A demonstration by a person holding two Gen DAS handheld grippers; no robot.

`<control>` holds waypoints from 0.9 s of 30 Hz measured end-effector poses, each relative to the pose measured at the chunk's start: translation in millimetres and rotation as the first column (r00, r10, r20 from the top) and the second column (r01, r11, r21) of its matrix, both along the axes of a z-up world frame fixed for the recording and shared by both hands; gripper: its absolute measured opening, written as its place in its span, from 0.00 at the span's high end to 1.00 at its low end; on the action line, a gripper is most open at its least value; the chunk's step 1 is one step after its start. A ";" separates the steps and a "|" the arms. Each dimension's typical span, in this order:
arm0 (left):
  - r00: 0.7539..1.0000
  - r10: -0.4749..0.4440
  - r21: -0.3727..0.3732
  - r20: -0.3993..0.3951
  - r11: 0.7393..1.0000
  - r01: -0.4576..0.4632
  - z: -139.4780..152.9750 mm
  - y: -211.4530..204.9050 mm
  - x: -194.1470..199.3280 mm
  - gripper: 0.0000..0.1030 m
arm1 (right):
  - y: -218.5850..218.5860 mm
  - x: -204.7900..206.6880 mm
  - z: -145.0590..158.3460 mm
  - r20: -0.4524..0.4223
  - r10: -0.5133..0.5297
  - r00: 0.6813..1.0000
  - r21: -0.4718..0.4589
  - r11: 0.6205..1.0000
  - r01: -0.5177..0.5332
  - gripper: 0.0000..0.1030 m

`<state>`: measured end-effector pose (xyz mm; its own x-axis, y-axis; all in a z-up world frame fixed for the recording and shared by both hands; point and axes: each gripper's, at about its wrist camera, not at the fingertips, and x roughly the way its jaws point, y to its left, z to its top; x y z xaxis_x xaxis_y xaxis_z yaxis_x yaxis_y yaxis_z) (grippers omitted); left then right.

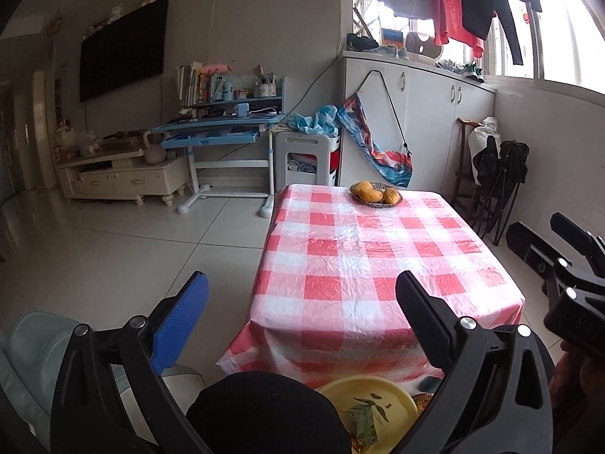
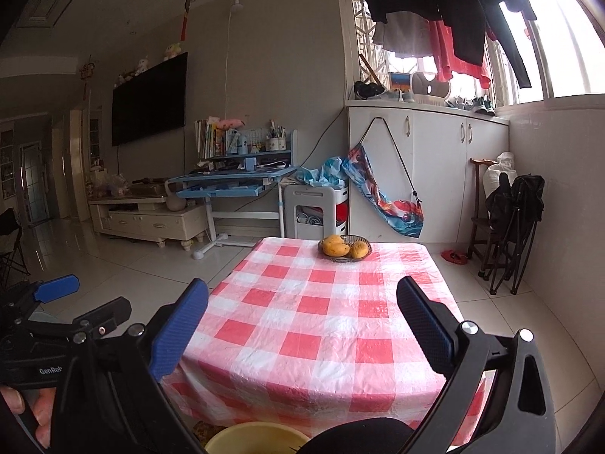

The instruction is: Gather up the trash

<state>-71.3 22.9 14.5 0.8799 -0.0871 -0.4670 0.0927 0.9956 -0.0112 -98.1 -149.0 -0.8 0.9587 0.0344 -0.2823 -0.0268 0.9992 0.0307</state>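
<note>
Both claws, left claw (image 1: 302,325) and right claw (image 2: 302,327), released and empty above the counter (image 1: 378,265); yellow bin (image 1: 363,397) below holds a wrapper, likely just dropped.

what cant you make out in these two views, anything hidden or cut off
- Yellow bowl, left wrist view: near part hidden by a dark round shape and the left gripper; the scraps in it are too small to identify.
- Same bowl, right wrist view: only its rim shows, cut by the bottom edge.
- Fruit basket: the fruit count is unclear, since they overlap.
</note>
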 end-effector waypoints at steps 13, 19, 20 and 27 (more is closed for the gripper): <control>1.000 0.018 0.022 -0.004 1.000 -0.018 -11.5 -0.7 3.8 0.07 | -9.8 7.3 -15.1 -0.062 -0.020 0.998 0.052 0.998 0.024 0.07; 1.000 0.022 0.015 -0.011 1.000 -0.022 -12.2 -0.1 4.9 0.07 | -2.9 5.9 -14.5 -0.061 -0.015 0.998 0.016 1.000 0.016 0.07; 1.000 0.024 0.014 -0.013 1.000 -0.024 -12.4 0.3 5.5 0.07 | -2.8 5.8 -14.4 -0.062 -0.016 0.998 0.015 1.000 0.017 0.07; 1.000 0.026 0.014 -0.014 1.000 -0.026 -12.9 1.5 6.1 0.07 | -3.8 6.6 -13.4 -0.066 -0.020 0.998 0.009 1.000 0.020 0.07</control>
